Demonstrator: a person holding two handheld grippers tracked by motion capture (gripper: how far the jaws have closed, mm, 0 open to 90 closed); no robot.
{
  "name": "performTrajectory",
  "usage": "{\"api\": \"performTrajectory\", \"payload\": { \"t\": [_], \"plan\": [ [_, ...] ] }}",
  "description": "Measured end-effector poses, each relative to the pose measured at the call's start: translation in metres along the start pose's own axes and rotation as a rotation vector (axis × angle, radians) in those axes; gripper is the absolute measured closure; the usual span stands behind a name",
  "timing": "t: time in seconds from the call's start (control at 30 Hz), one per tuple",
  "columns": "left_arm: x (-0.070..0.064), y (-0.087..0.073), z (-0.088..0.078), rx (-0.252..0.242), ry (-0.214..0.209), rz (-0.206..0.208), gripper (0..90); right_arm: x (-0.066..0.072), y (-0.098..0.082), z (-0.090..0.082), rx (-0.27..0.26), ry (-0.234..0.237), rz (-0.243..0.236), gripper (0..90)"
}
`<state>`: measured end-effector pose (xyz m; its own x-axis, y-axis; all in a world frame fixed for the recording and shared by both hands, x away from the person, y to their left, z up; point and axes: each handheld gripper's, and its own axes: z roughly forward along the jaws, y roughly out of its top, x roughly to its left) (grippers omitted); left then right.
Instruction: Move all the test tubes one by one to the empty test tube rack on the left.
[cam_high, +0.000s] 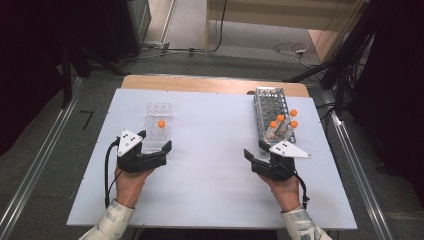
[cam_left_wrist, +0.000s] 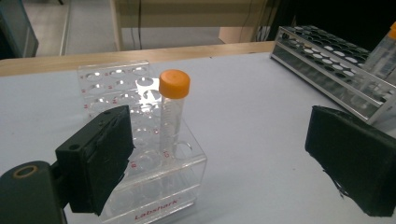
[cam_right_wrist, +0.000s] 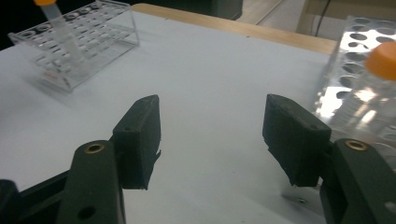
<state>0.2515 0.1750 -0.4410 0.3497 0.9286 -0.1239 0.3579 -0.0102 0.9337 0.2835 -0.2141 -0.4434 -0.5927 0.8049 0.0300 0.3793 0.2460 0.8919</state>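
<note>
Both of my grippers sit at the near end of the white table (cam_high: 210, 200), each with its jaws apart and nothing between them. Left gripper (cam_high: 156, 141) stands wide, its pads on either side of the near end of the clear rack (cam_left_wrist: 140, 154) but not pressing on it; in the left gripper view one pad overlaps the rack's near left corner and the other hangs well off to the side. Right gripper (cam_high: 256, 151) is open too, somewhat less wide, over bare table just beside the near end of the grey rack (cam_high: 272, 112).

As I judge it, I am moving tubes from the grey rack to the clear one. One orange-capped tube (cam_left_wrist: 172, 112) stands upright in a near hole of the clear rack, free of my pads, so that placing looks done. The remaining tubes (cam_high: 283, 121), four orange caps, stand at the near end of the grey rack.

Next I must swing the right gripper onto one of those tubes: line the jaws either side of its body below the cap, close gently, lift straight up so it does not catch its neighbours.

Both my forearms come in low from the near edge, wrists level, jaws pointing away from me and slightly down.
</note>
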Motion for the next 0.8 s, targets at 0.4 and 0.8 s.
{"api": "performTrajectory", "payload": {
  "t": [0.4,0.8],
  "plan": [
    [-0.003,-0.005,-0.001,-0.010,-0.006,0.007,7.8,-0.057,-0.002,-0.024,-0.037,-0.223,0.086,38.4],
    [-0.009,-0.006,0.001,-0.002,-0.035,0.012,5.9,-0.096,-0.010,-0.014,-0.024,-0.364,0.141,53.4]
  ]
}}
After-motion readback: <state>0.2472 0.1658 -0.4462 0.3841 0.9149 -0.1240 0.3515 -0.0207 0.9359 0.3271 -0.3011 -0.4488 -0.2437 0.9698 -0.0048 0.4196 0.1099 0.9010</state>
